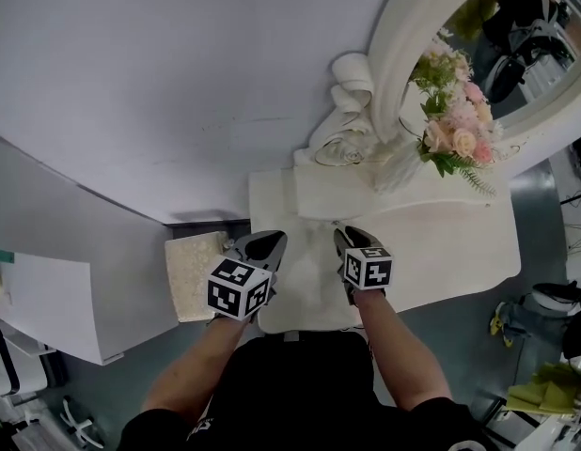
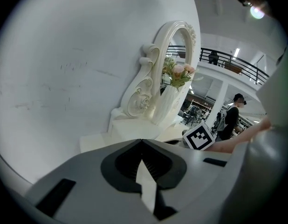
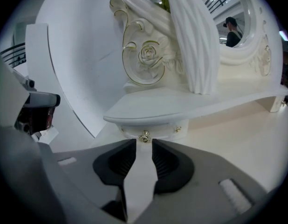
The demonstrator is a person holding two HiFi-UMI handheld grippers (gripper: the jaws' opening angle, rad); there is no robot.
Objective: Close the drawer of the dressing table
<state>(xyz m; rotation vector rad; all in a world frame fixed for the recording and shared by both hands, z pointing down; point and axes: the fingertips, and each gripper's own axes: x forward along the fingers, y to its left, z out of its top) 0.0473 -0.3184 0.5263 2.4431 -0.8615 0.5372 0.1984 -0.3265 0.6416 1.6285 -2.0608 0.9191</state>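
The little drawer (image 3: 158,128) sits tucked under the rounded lip of the raised shelf (image 3: 181,107) on the cream dressing table (image 1: 450,247). Its front is smooth painted white, with a small brassy knob (image 3: 144,136) at the middle. The right gripper (image 3: 143,143) points straight at it, its ribbed black pads (image 3: 117,164) standing apart. The knob is at twelve o'clock just off the tips, and nothing is pinched between them. Above the drawer, at twelve o'clock, a carved scroll (image 3: 146,55) with a gilt-edged rose curls up the foot of the oval mirror frame (image 1: 389,54). At one o'clock stands a tall fluted white vase (image 3: 195,45) holding pink and cream flowers (image 1: 455,125). Seen from the head view, the left gripper (image 2: 141,142) hangs at nine o'clock of the right one, above the table's near edge. Its grey jaws meet at the tips and hold nothing. Each gripper carries a cube (image 1: 239,287) with black-and-white square markers. At nine o'clock of the left gripper lies a square pad (image 1: 192,272) in pale patterned fabric, and behind everything runs a plain matt white wall (image 1: 178,83).
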